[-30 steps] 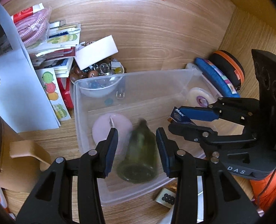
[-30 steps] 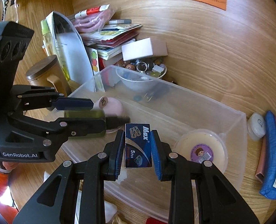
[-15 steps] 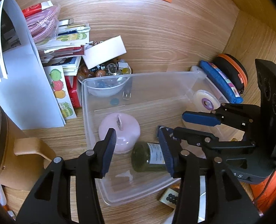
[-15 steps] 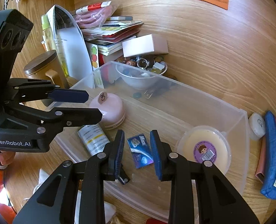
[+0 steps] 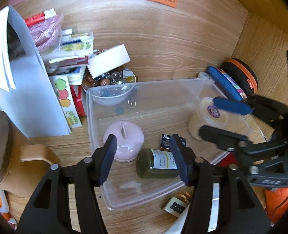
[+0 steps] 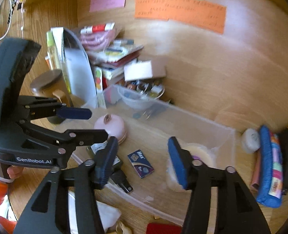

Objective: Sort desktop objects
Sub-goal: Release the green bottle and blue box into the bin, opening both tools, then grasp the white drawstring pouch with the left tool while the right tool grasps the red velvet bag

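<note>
A clear plastic bin (image 5: 97,101) (image 6: 224,134) sits on the wooden desk. In it lie a green glass bottle (image 5: 155,165) on its side, a small blue "Max" box (image 5: 166,141) (image 6: 141,163), a pink round case (image 5: 127,142) (image 6: 110,124) and a cream round tub (image 5: 206,117) (image 6: 200,156). My left gripper (image 5: 144,158) is open and empty above the bottle. My right gripper (image 6: 142,160) (image 5: 218,119) is open and empty above the blue box.
A white bowl of beads (image 5: 112,89) and a stack of booklets (image 5: 70,62) stand behind the bin. A brown mug (image 5: 11,150) is at left. A blue pencil case (image 6: 270,165) and an orange-rimmed black case (image 5: 241,76) lie at right. Small items (image 5: 176,206) lie before the bin.
Both grippers opened and rose. The green bottle dropped from the left gripper and lies on its side. The blue box left the right gripper and lies flat in the bin.
</note>
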Demonstrator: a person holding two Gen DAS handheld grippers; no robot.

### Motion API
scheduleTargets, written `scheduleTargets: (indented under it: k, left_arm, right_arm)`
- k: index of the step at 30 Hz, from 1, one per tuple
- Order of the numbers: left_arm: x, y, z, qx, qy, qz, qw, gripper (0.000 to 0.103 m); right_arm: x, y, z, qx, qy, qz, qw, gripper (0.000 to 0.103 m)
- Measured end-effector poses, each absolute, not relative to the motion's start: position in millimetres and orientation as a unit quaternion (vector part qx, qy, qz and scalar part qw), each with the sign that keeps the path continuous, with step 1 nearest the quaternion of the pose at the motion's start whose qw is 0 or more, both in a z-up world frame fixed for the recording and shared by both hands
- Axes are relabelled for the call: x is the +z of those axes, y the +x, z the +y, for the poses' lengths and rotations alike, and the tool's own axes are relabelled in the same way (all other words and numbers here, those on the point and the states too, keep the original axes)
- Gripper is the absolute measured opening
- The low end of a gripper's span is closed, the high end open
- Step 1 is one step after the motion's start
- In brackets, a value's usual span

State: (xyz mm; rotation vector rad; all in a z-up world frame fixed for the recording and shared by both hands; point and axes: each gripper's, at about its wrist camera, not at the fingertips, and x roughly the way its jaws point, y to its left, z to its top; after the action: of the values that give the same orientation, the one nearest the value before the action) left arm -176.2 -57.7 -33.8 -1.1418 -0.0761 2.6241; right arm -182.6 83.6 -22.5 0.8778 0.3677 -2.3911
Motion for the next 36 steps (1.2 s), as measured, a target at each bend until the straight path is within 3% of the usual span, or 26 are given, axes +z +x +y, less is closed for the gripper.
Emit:
scheduleTargets:
  k: [2,6,8,11,21,36]
  left_arm:
    - [-27.5,-168.6,-57.7,0.913,-0.384,-0.024,0.135,0.07]
    - [-13.3,-148.4,-58.4,0.923,-0.361,-0.016,0.128,0.076]
    - [-6.7,-136.6,-58.5,0.928,-0.351,-0.015,0.126,0.084]
    - [-0.1,-119.5,-59.1,0.935,-0.336,-0.014,0.117,0.093]
    - [-4.7,-82.4,-47.0,0.93,-0.348,-0.026,0.115,0.096]
    - [-60.0,-61.1,-19.5,0.902,-0.412,-0.04,0.124,0.097]
  right_arm:
    - [-14.7,-175.2,90.0,-0.899,0.317,0.14,0.269,0.064]
    - [-1.9,-155.0,105.4,-0.912,0.294,0.149,0.245,0.074]
    - [2.5,-145.4,113.1,-0.917,0.287,0.149,0.234,0.081]
    - [7.5,-130.4,126.7,-0.924,0.276,0.143,0.224,0.083]
    - [2.6,-95.4,167.6,-0.934,0.268,0.119,0.203,0.086]
    - [-53.0,-86.4,200.4,-0.922,0.327,0.102,0.179,0.087]
